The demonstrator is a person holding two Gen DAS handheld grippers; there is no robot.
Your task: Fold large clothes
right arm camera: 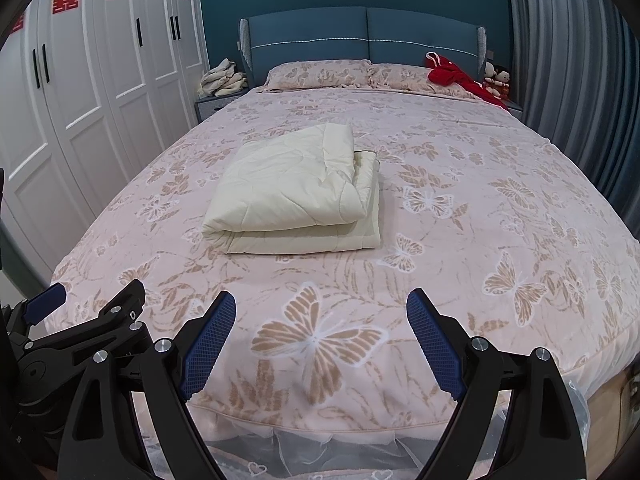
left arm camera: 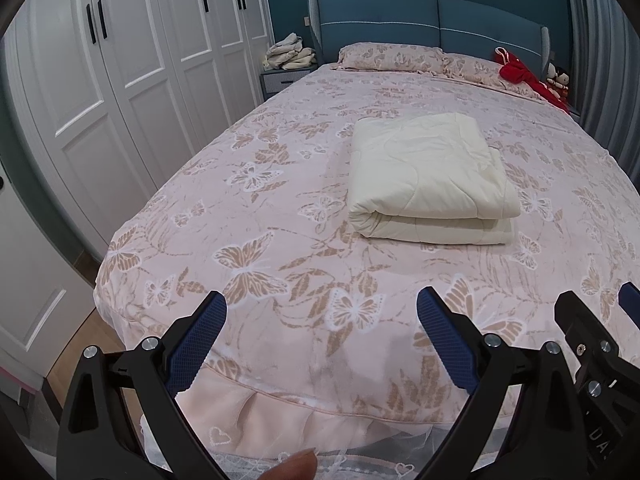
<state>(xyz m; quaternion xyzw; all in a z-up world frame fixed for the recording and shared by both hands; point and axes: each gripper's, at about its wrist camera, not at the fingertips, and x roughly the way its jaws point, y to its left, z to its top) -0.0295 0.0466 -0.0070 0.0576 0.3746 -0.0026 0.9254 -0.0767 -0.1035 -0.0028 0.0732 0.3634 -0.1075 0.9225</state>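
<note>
the left gripper (left arm camera: 322, 316) hangs released at the bed's (left arm camera: 280, 352) foot, as does the right gripper (right arm camera: 321, 316). well ahead, the folded cream quilt (right arm camera: 292, 196) shows a loose right edge; a one-sided grab could spill its layers.

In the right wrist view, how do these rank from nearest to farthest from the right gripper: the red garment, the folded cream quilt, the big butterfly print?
Measured from the right gripper:
1. Big butterfly print, on the bedspread between the open fingers.
2. Folded cream quilt, mid-bed, slightly left.
3. Red garment, on the right pillow by the headboard.
</note>
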